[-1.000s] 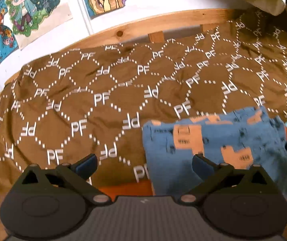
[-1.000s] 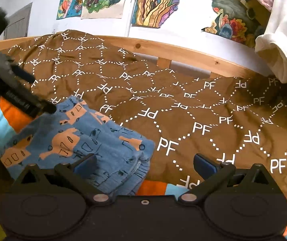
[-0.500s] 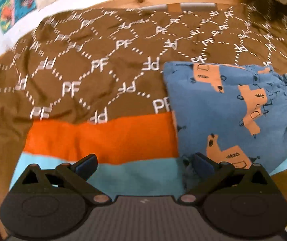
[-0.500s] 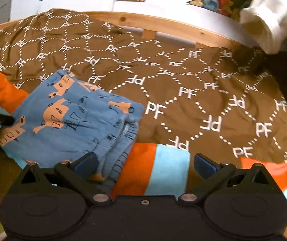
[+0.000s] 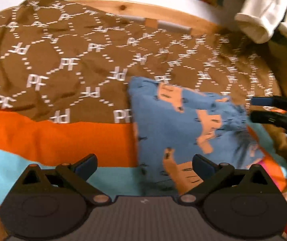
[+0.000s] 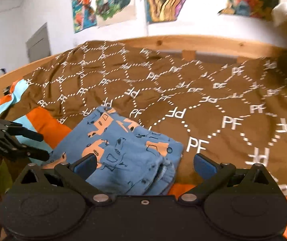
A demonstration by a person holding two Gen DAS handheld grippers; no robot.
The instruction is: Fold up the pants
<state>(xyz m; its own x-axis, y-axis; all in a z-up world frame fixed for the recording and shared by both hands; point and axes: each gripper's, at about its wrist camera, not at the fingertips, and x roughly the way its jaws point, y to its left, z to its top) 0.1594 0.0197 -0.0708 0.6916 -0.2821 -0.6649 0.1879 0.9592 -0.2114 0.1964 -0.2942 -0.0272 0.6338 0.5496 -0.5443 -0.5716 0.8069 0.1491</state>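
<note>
The blue pants [image 5: 185,128] with orange truck prints lie folded in a compact rectangle on the bedspread, also seen in the right wrist view as the pants [image 6: 123,152]. My left gripper [image 5: 143,165] is open above the spread, its right finger over the pants' near corner, holding nothing. My right gripper [image 6: 144,163] is open too, its left finger over the folded stack, nothing between the fingers. The right gripper [image 5: 272,110] shows at the right edge of the left wrist view; the left gripper [image 6: 33,144] shows at the left of the right wrist view.
The brown bedspread [image 6: 183,92] with white PF lettering covers the bed, with orange and light blue stripes [image 5: 53,138] near me. A wooden bed frame [image 6: 203,44] runs along the back below posters. A white garment [image 5: 264,14] hangs at the right.
Both grippers have pulled back from the folded pants and stayed open. The left view swung right, the right view tilted up toward the wall. The pants have not changed shape.
</note>
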